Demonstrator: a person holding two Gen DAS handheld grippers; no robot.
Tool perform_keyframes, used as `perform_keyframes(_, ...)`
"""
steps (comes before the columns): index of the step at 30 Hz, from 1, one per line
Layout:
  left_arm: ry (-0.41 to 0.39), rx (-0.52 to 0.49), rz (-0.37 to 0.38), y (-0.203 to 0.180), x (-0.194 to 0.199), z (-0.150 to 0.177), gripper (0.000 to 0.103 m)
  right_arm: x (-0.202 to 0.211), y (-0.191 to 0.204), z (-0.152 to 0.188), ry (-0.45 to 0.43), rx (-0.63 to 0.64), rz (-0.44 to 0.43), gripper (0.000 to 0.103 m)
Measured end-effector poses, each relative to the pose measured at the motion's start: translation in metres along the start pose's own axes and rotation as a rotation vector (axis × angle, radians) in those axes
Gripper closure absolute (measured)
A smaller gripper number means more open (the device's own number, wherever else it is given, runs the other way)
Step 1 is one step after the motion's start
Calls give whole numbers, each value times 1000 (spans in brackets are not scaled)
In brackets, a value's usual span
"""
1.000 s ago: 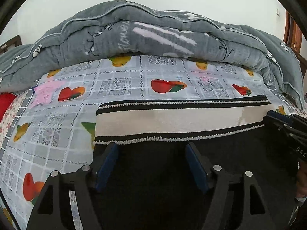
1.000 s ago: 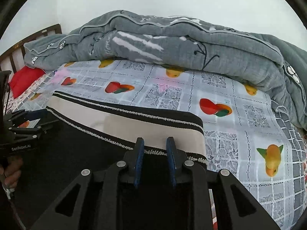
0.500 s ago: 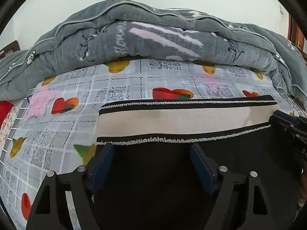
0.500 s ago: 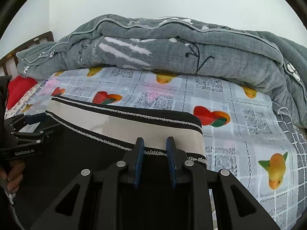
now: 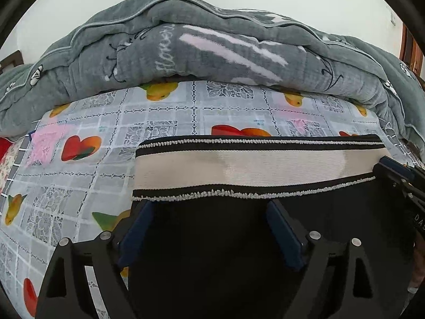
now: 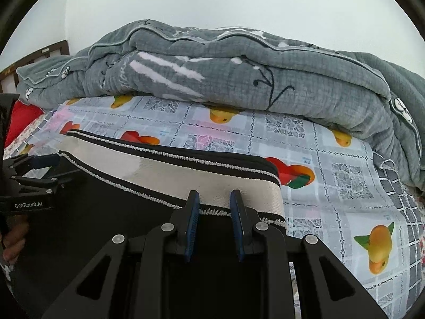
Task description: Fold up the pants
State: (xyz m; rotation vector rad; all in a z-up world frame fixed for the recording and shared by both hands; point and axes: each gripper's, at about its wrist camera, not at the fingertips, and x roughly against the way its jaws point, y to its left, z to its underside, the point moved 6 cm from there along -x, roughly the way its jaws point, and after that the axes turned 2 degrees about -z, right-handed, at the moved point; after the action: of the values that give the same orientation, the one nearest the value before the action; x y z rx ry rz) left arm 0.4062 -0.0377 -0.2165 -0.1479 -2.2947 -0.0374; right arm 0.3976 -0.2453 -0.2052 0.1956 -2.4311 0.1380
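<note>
The pants (image 5: 217, 252) are black and lie flat on the bed sheet (image 5: 79, 180), close to the front. At their far edge runs a wide cream waistband (image 5: 239, 167). It has a black stripe along each long side, and each stripe has a row of tiny white loops on it. The band looks smooth and straight. A faint darker patch shows on the cream part near one end.

The left gripper (image 5: 209, 212) sits over the black cloth just below the band, at the band's left corner. Its blue fingers (image 5: 135, 228) stand wide apart and are opening more. Cloth is between them, but they do not squeeze it.

The right gripper (image 6: 214, 210) is at the other end of the band. Its blue fingers (image 6: 192, 220) are close together, with a small gap. I cannot tell if they pinch the cloth.

The sheet has fruit pictures and gray squares. A big gray blanket (image 6: 239, 74) is piled behind the pants.
</note>
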Motion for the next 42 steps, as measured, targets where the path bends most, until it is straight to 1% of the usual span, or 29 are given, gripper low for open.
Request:
perform_keyframes(17, -9, 9, -4, 2, 1, 0, 13, 0, -2, 0, -1, -10, -7, 79)
perform_keyframes(19, -9, 13, -10, 3, 1, 1, 11, 0, -1, 0, 3, -4, -2, 79)
perform_keyframes(21, -7, 18, -18, 4, 2, 1, 11, 0, -1, -1, 22, -1, -7, 79)
perform_keyframes(25, 35, 9, -12, 5, 10, 6, 11, 8, -7, -3, 89, -41, -49, 79)
perform_keyframes(26, 48, 6, -8, 3, 13, 10, 11, 14, -6, 0, 107, -48, -58, 80)
perform_keyframes(28, 71, 7, 13, 2, 24, 20, 14, 29, -1, 12, 126, -21, -65, 77)
perform_keyframes(30, 79, 8, 34, -2, 43, 36, 14, 46, 5, 29, 127, 5, -67, 77)
perform_keyframes(31, 72, 2, 31, -4, 50, 41, 14, 54, 6, 36, 117, 9, -63, 77)
perform_keyframes(33, 26, -56, 19, -12, 78, 63, 14, 76, 9, 53, 88, 12, -59, 74)
perform_keyframes(35, -5, -87, 34, -16, 99, 86, 14, 95, 9, 71, 84, 2, -72, 73)
perform_keyframes(37, -29, -72, 36, -10, 114, 104, 14, 108, 7, 92, 94, -21, -83, 73)
perform_keyframes(39, -46, -46, 38, -2, 130, 124, 13, 118, 5, 111, 81, -32, -74, 73)
perform_keyframes(40, -32, -30, 28, 6, 135, 135, 12, 120, 4, 119, 89, -23, -62, 73)
perform_keyframes(41, -26, -10, -9, 15, 137, 143, 11, 119, 3, 127, 108, -19, -37, 73)
perform_keyframes(42, -18, 9, -28, 25, 138, 150, 11, 117, -2, 136, 132, -27, 7, 73)
